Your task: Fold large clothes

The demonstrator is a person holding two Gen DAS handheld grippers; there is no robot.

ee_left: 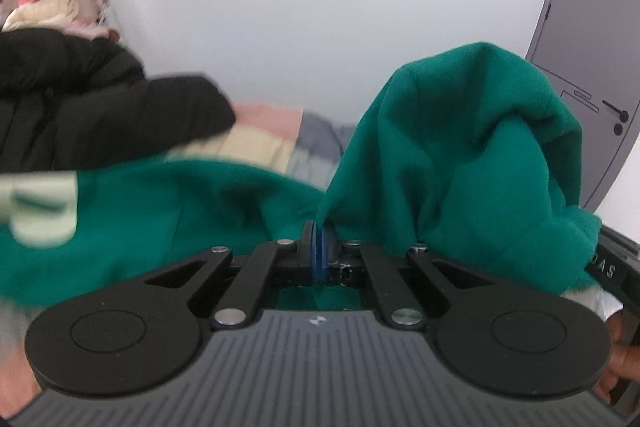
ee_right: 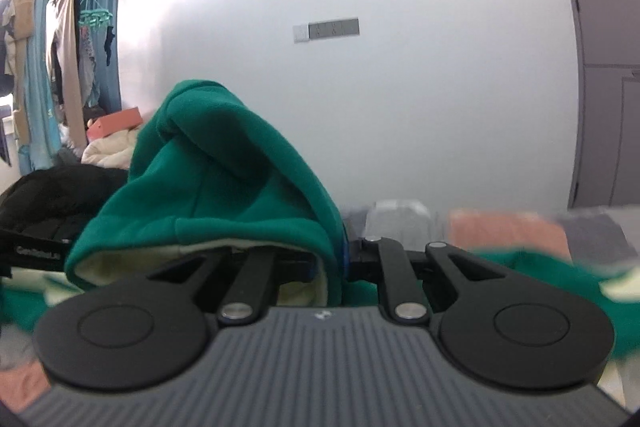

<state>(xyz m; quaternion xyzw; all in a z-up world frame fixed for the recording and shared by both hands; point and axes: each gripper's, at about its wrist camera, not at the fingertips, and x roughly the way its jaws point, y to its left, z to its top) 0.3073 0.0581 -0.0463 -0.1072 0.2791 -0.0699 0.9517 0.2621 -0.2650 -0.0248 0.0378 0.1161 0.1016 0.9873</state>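
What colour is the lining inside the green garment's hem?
Cream lining inside the green garment; clearest in the right wrist view.

The hoodie (ee_left: 460, 155) drapes over the left claw (ee_left: 319, 247), the jacket (ee_left: 80, 107) lying to its left

Colours, both wrist views

Green garment (ee_left: 460, 155) with cream lining (ee_right: 160, 259); black jacket (ee_left: 80, 107); bedding (ee_left: 276, 131) in pink, cream and grey stripes; white wall (ee_left: 320, 7); grey door (ee_left: 588, 27); blue pads (ee_left: 319, 251).
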